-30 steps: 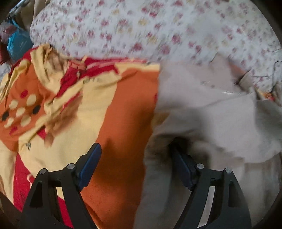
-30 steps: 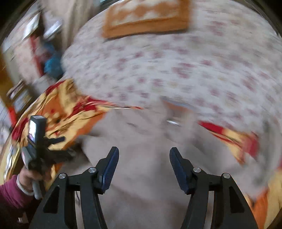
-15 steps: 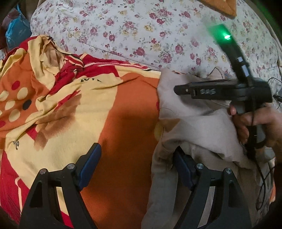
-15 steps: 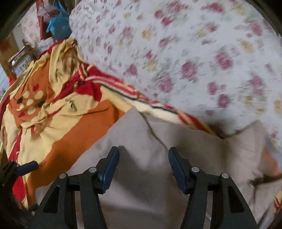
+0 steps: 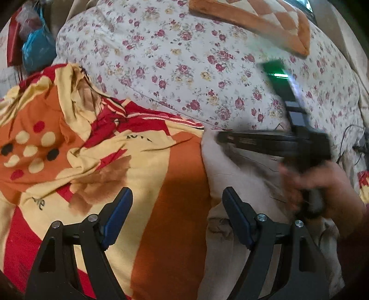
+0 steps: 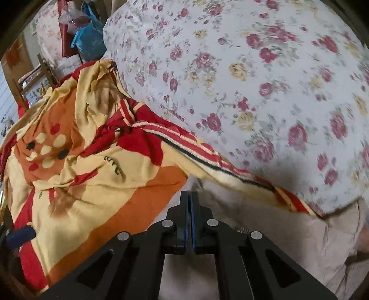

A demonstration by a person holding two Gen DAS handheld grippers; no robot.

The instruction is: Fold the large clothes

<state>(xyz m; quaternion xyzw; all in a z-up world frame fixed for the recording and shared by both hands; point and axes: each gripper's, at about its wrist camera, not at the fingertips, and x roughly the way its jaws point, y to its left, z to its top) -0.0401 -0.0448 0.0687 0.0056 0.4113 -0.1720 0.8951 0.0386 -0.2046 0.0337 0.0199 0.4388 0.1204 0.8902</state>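
Beige garment [image 6: 288, 242], judged soft, light and limp, is spread at 5 o'clock of the orange blanket [image 6: 96, 184]; its corner is pinched by just-closed right gripper [image 6: 189, 203], left gripper [image 5: 177, 217] held agape, empty.

A bed is covered by a white sheet [image 5: 184, 60] printed with small red and yellow roses, over which an orange, yellow and red blanket [image 6: 96, 175] is spread in crumpled folds. An orange and cream checked cushion [image 5: 256, 20] is seen at the far end of the bed. Beyond the bed's corner a blue bag [image 6: 90, 41] is hung beside something red, and a wooden chair frame [image 6: 30, 85] is glimpsed near a pale wall. The scene is lit softly.
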